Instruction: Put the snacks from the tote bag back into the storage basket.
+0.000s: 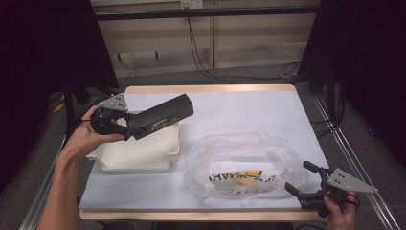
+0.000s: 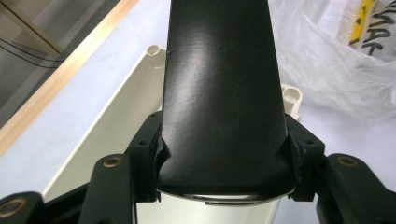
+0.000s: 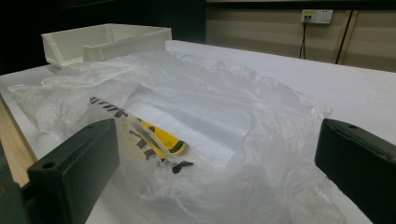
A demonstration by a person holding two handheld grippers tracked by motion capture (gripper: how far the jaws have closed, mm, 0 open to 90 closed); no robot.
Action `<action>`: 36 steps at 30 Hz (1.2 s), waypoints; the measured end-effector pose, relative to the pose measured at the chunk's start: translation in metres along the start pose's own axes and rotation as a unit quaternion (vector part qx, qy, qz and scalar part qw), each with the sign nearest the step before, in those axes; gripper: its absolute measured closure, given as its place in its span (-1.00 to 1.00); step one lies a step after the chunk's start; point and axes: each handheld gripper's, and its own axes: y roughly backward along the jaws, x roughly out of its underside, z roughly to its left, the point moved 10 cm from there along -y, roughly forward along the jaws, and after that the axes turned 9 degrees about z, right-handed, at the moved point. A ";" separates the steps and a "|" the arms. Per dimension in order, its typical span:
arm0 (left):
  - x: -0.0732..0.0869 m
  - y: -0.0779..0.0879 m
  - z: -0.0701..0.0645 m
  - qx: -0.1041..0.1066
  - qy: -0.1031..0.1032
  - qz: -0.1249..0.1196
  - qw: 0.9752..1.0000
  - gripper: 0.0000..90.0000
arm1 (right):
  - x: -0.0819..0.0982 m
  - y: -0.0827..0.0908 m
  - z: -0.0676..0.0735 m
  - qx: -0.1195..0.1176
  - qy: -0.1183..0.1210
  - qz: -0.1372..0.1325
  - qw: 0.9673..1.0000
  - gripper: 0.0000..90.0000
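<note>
The left gripper [image 1: 128,125] is gripping the black box [image 1: 163,116] above the white bin [image 1: 139,155] at nine o'clock, needing level lowering, while the right gripper [image 1: 302,178] is waiting open beside the plastic bag [image 1: 244,165]

A white-topped table [image 1: 249,108] with wooden edging stands on grey floor [image 1: 230,74] before beige wall panels [image 1: 258,43] and black curtains [image 1: 43,48].
</note>
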 end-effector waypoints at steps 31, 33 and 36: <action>0.044 -0.009 0.026 -0.008 0.018 0.018 1.000 -0.04 | 0.000 0.000 0.001 -0.003 0.000 -0.001 1.000 -1.00; 0.049 -0.010 0.027 -0.006 0.019 0.026 0.999 -0.04 | 0.000 0.000 0.002 -0.004 0.002 -0.001 1.000 -1.00; 0.057 -0.014 0.029 -0.003 0.021 0.039 0.999 -0.04 | 0.000 -0.001 0.002 -0.006 0.003 -0.002 1.000 -1.00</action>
